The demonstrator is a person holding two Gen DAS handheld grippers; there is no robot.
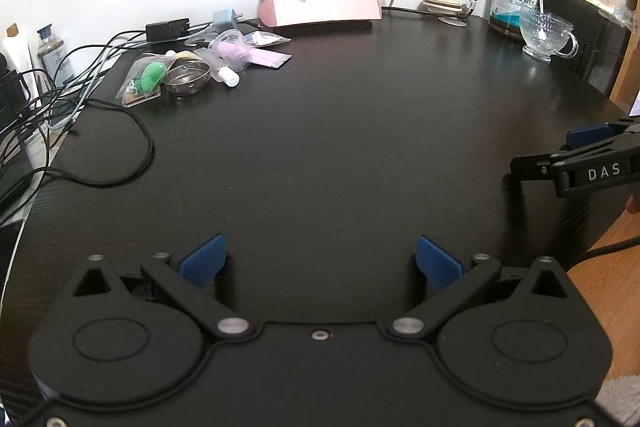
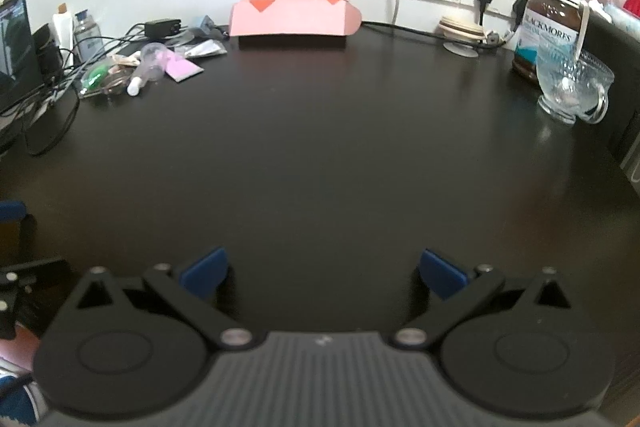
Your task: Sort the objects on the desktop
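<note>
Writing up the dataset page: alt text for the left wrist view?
An open left hand-held gripper hovers over a dark desk, holding nothing. Small clutter and cables sit far left, a pink box by the wall, a glass cup far right.

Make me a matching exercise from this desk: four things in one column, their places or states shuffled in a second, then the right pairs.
Things
1. pink box
2. glass cup
3. metal strainer
4. left gripper

Places or states
A. in the clutter at the far left of the desk
B. open, holding nothing
C. against the wall below the sockets
D. at the far right, with a spoon in it

Pairs: 1-C, 2-D, 3-A, 4-B
</note>
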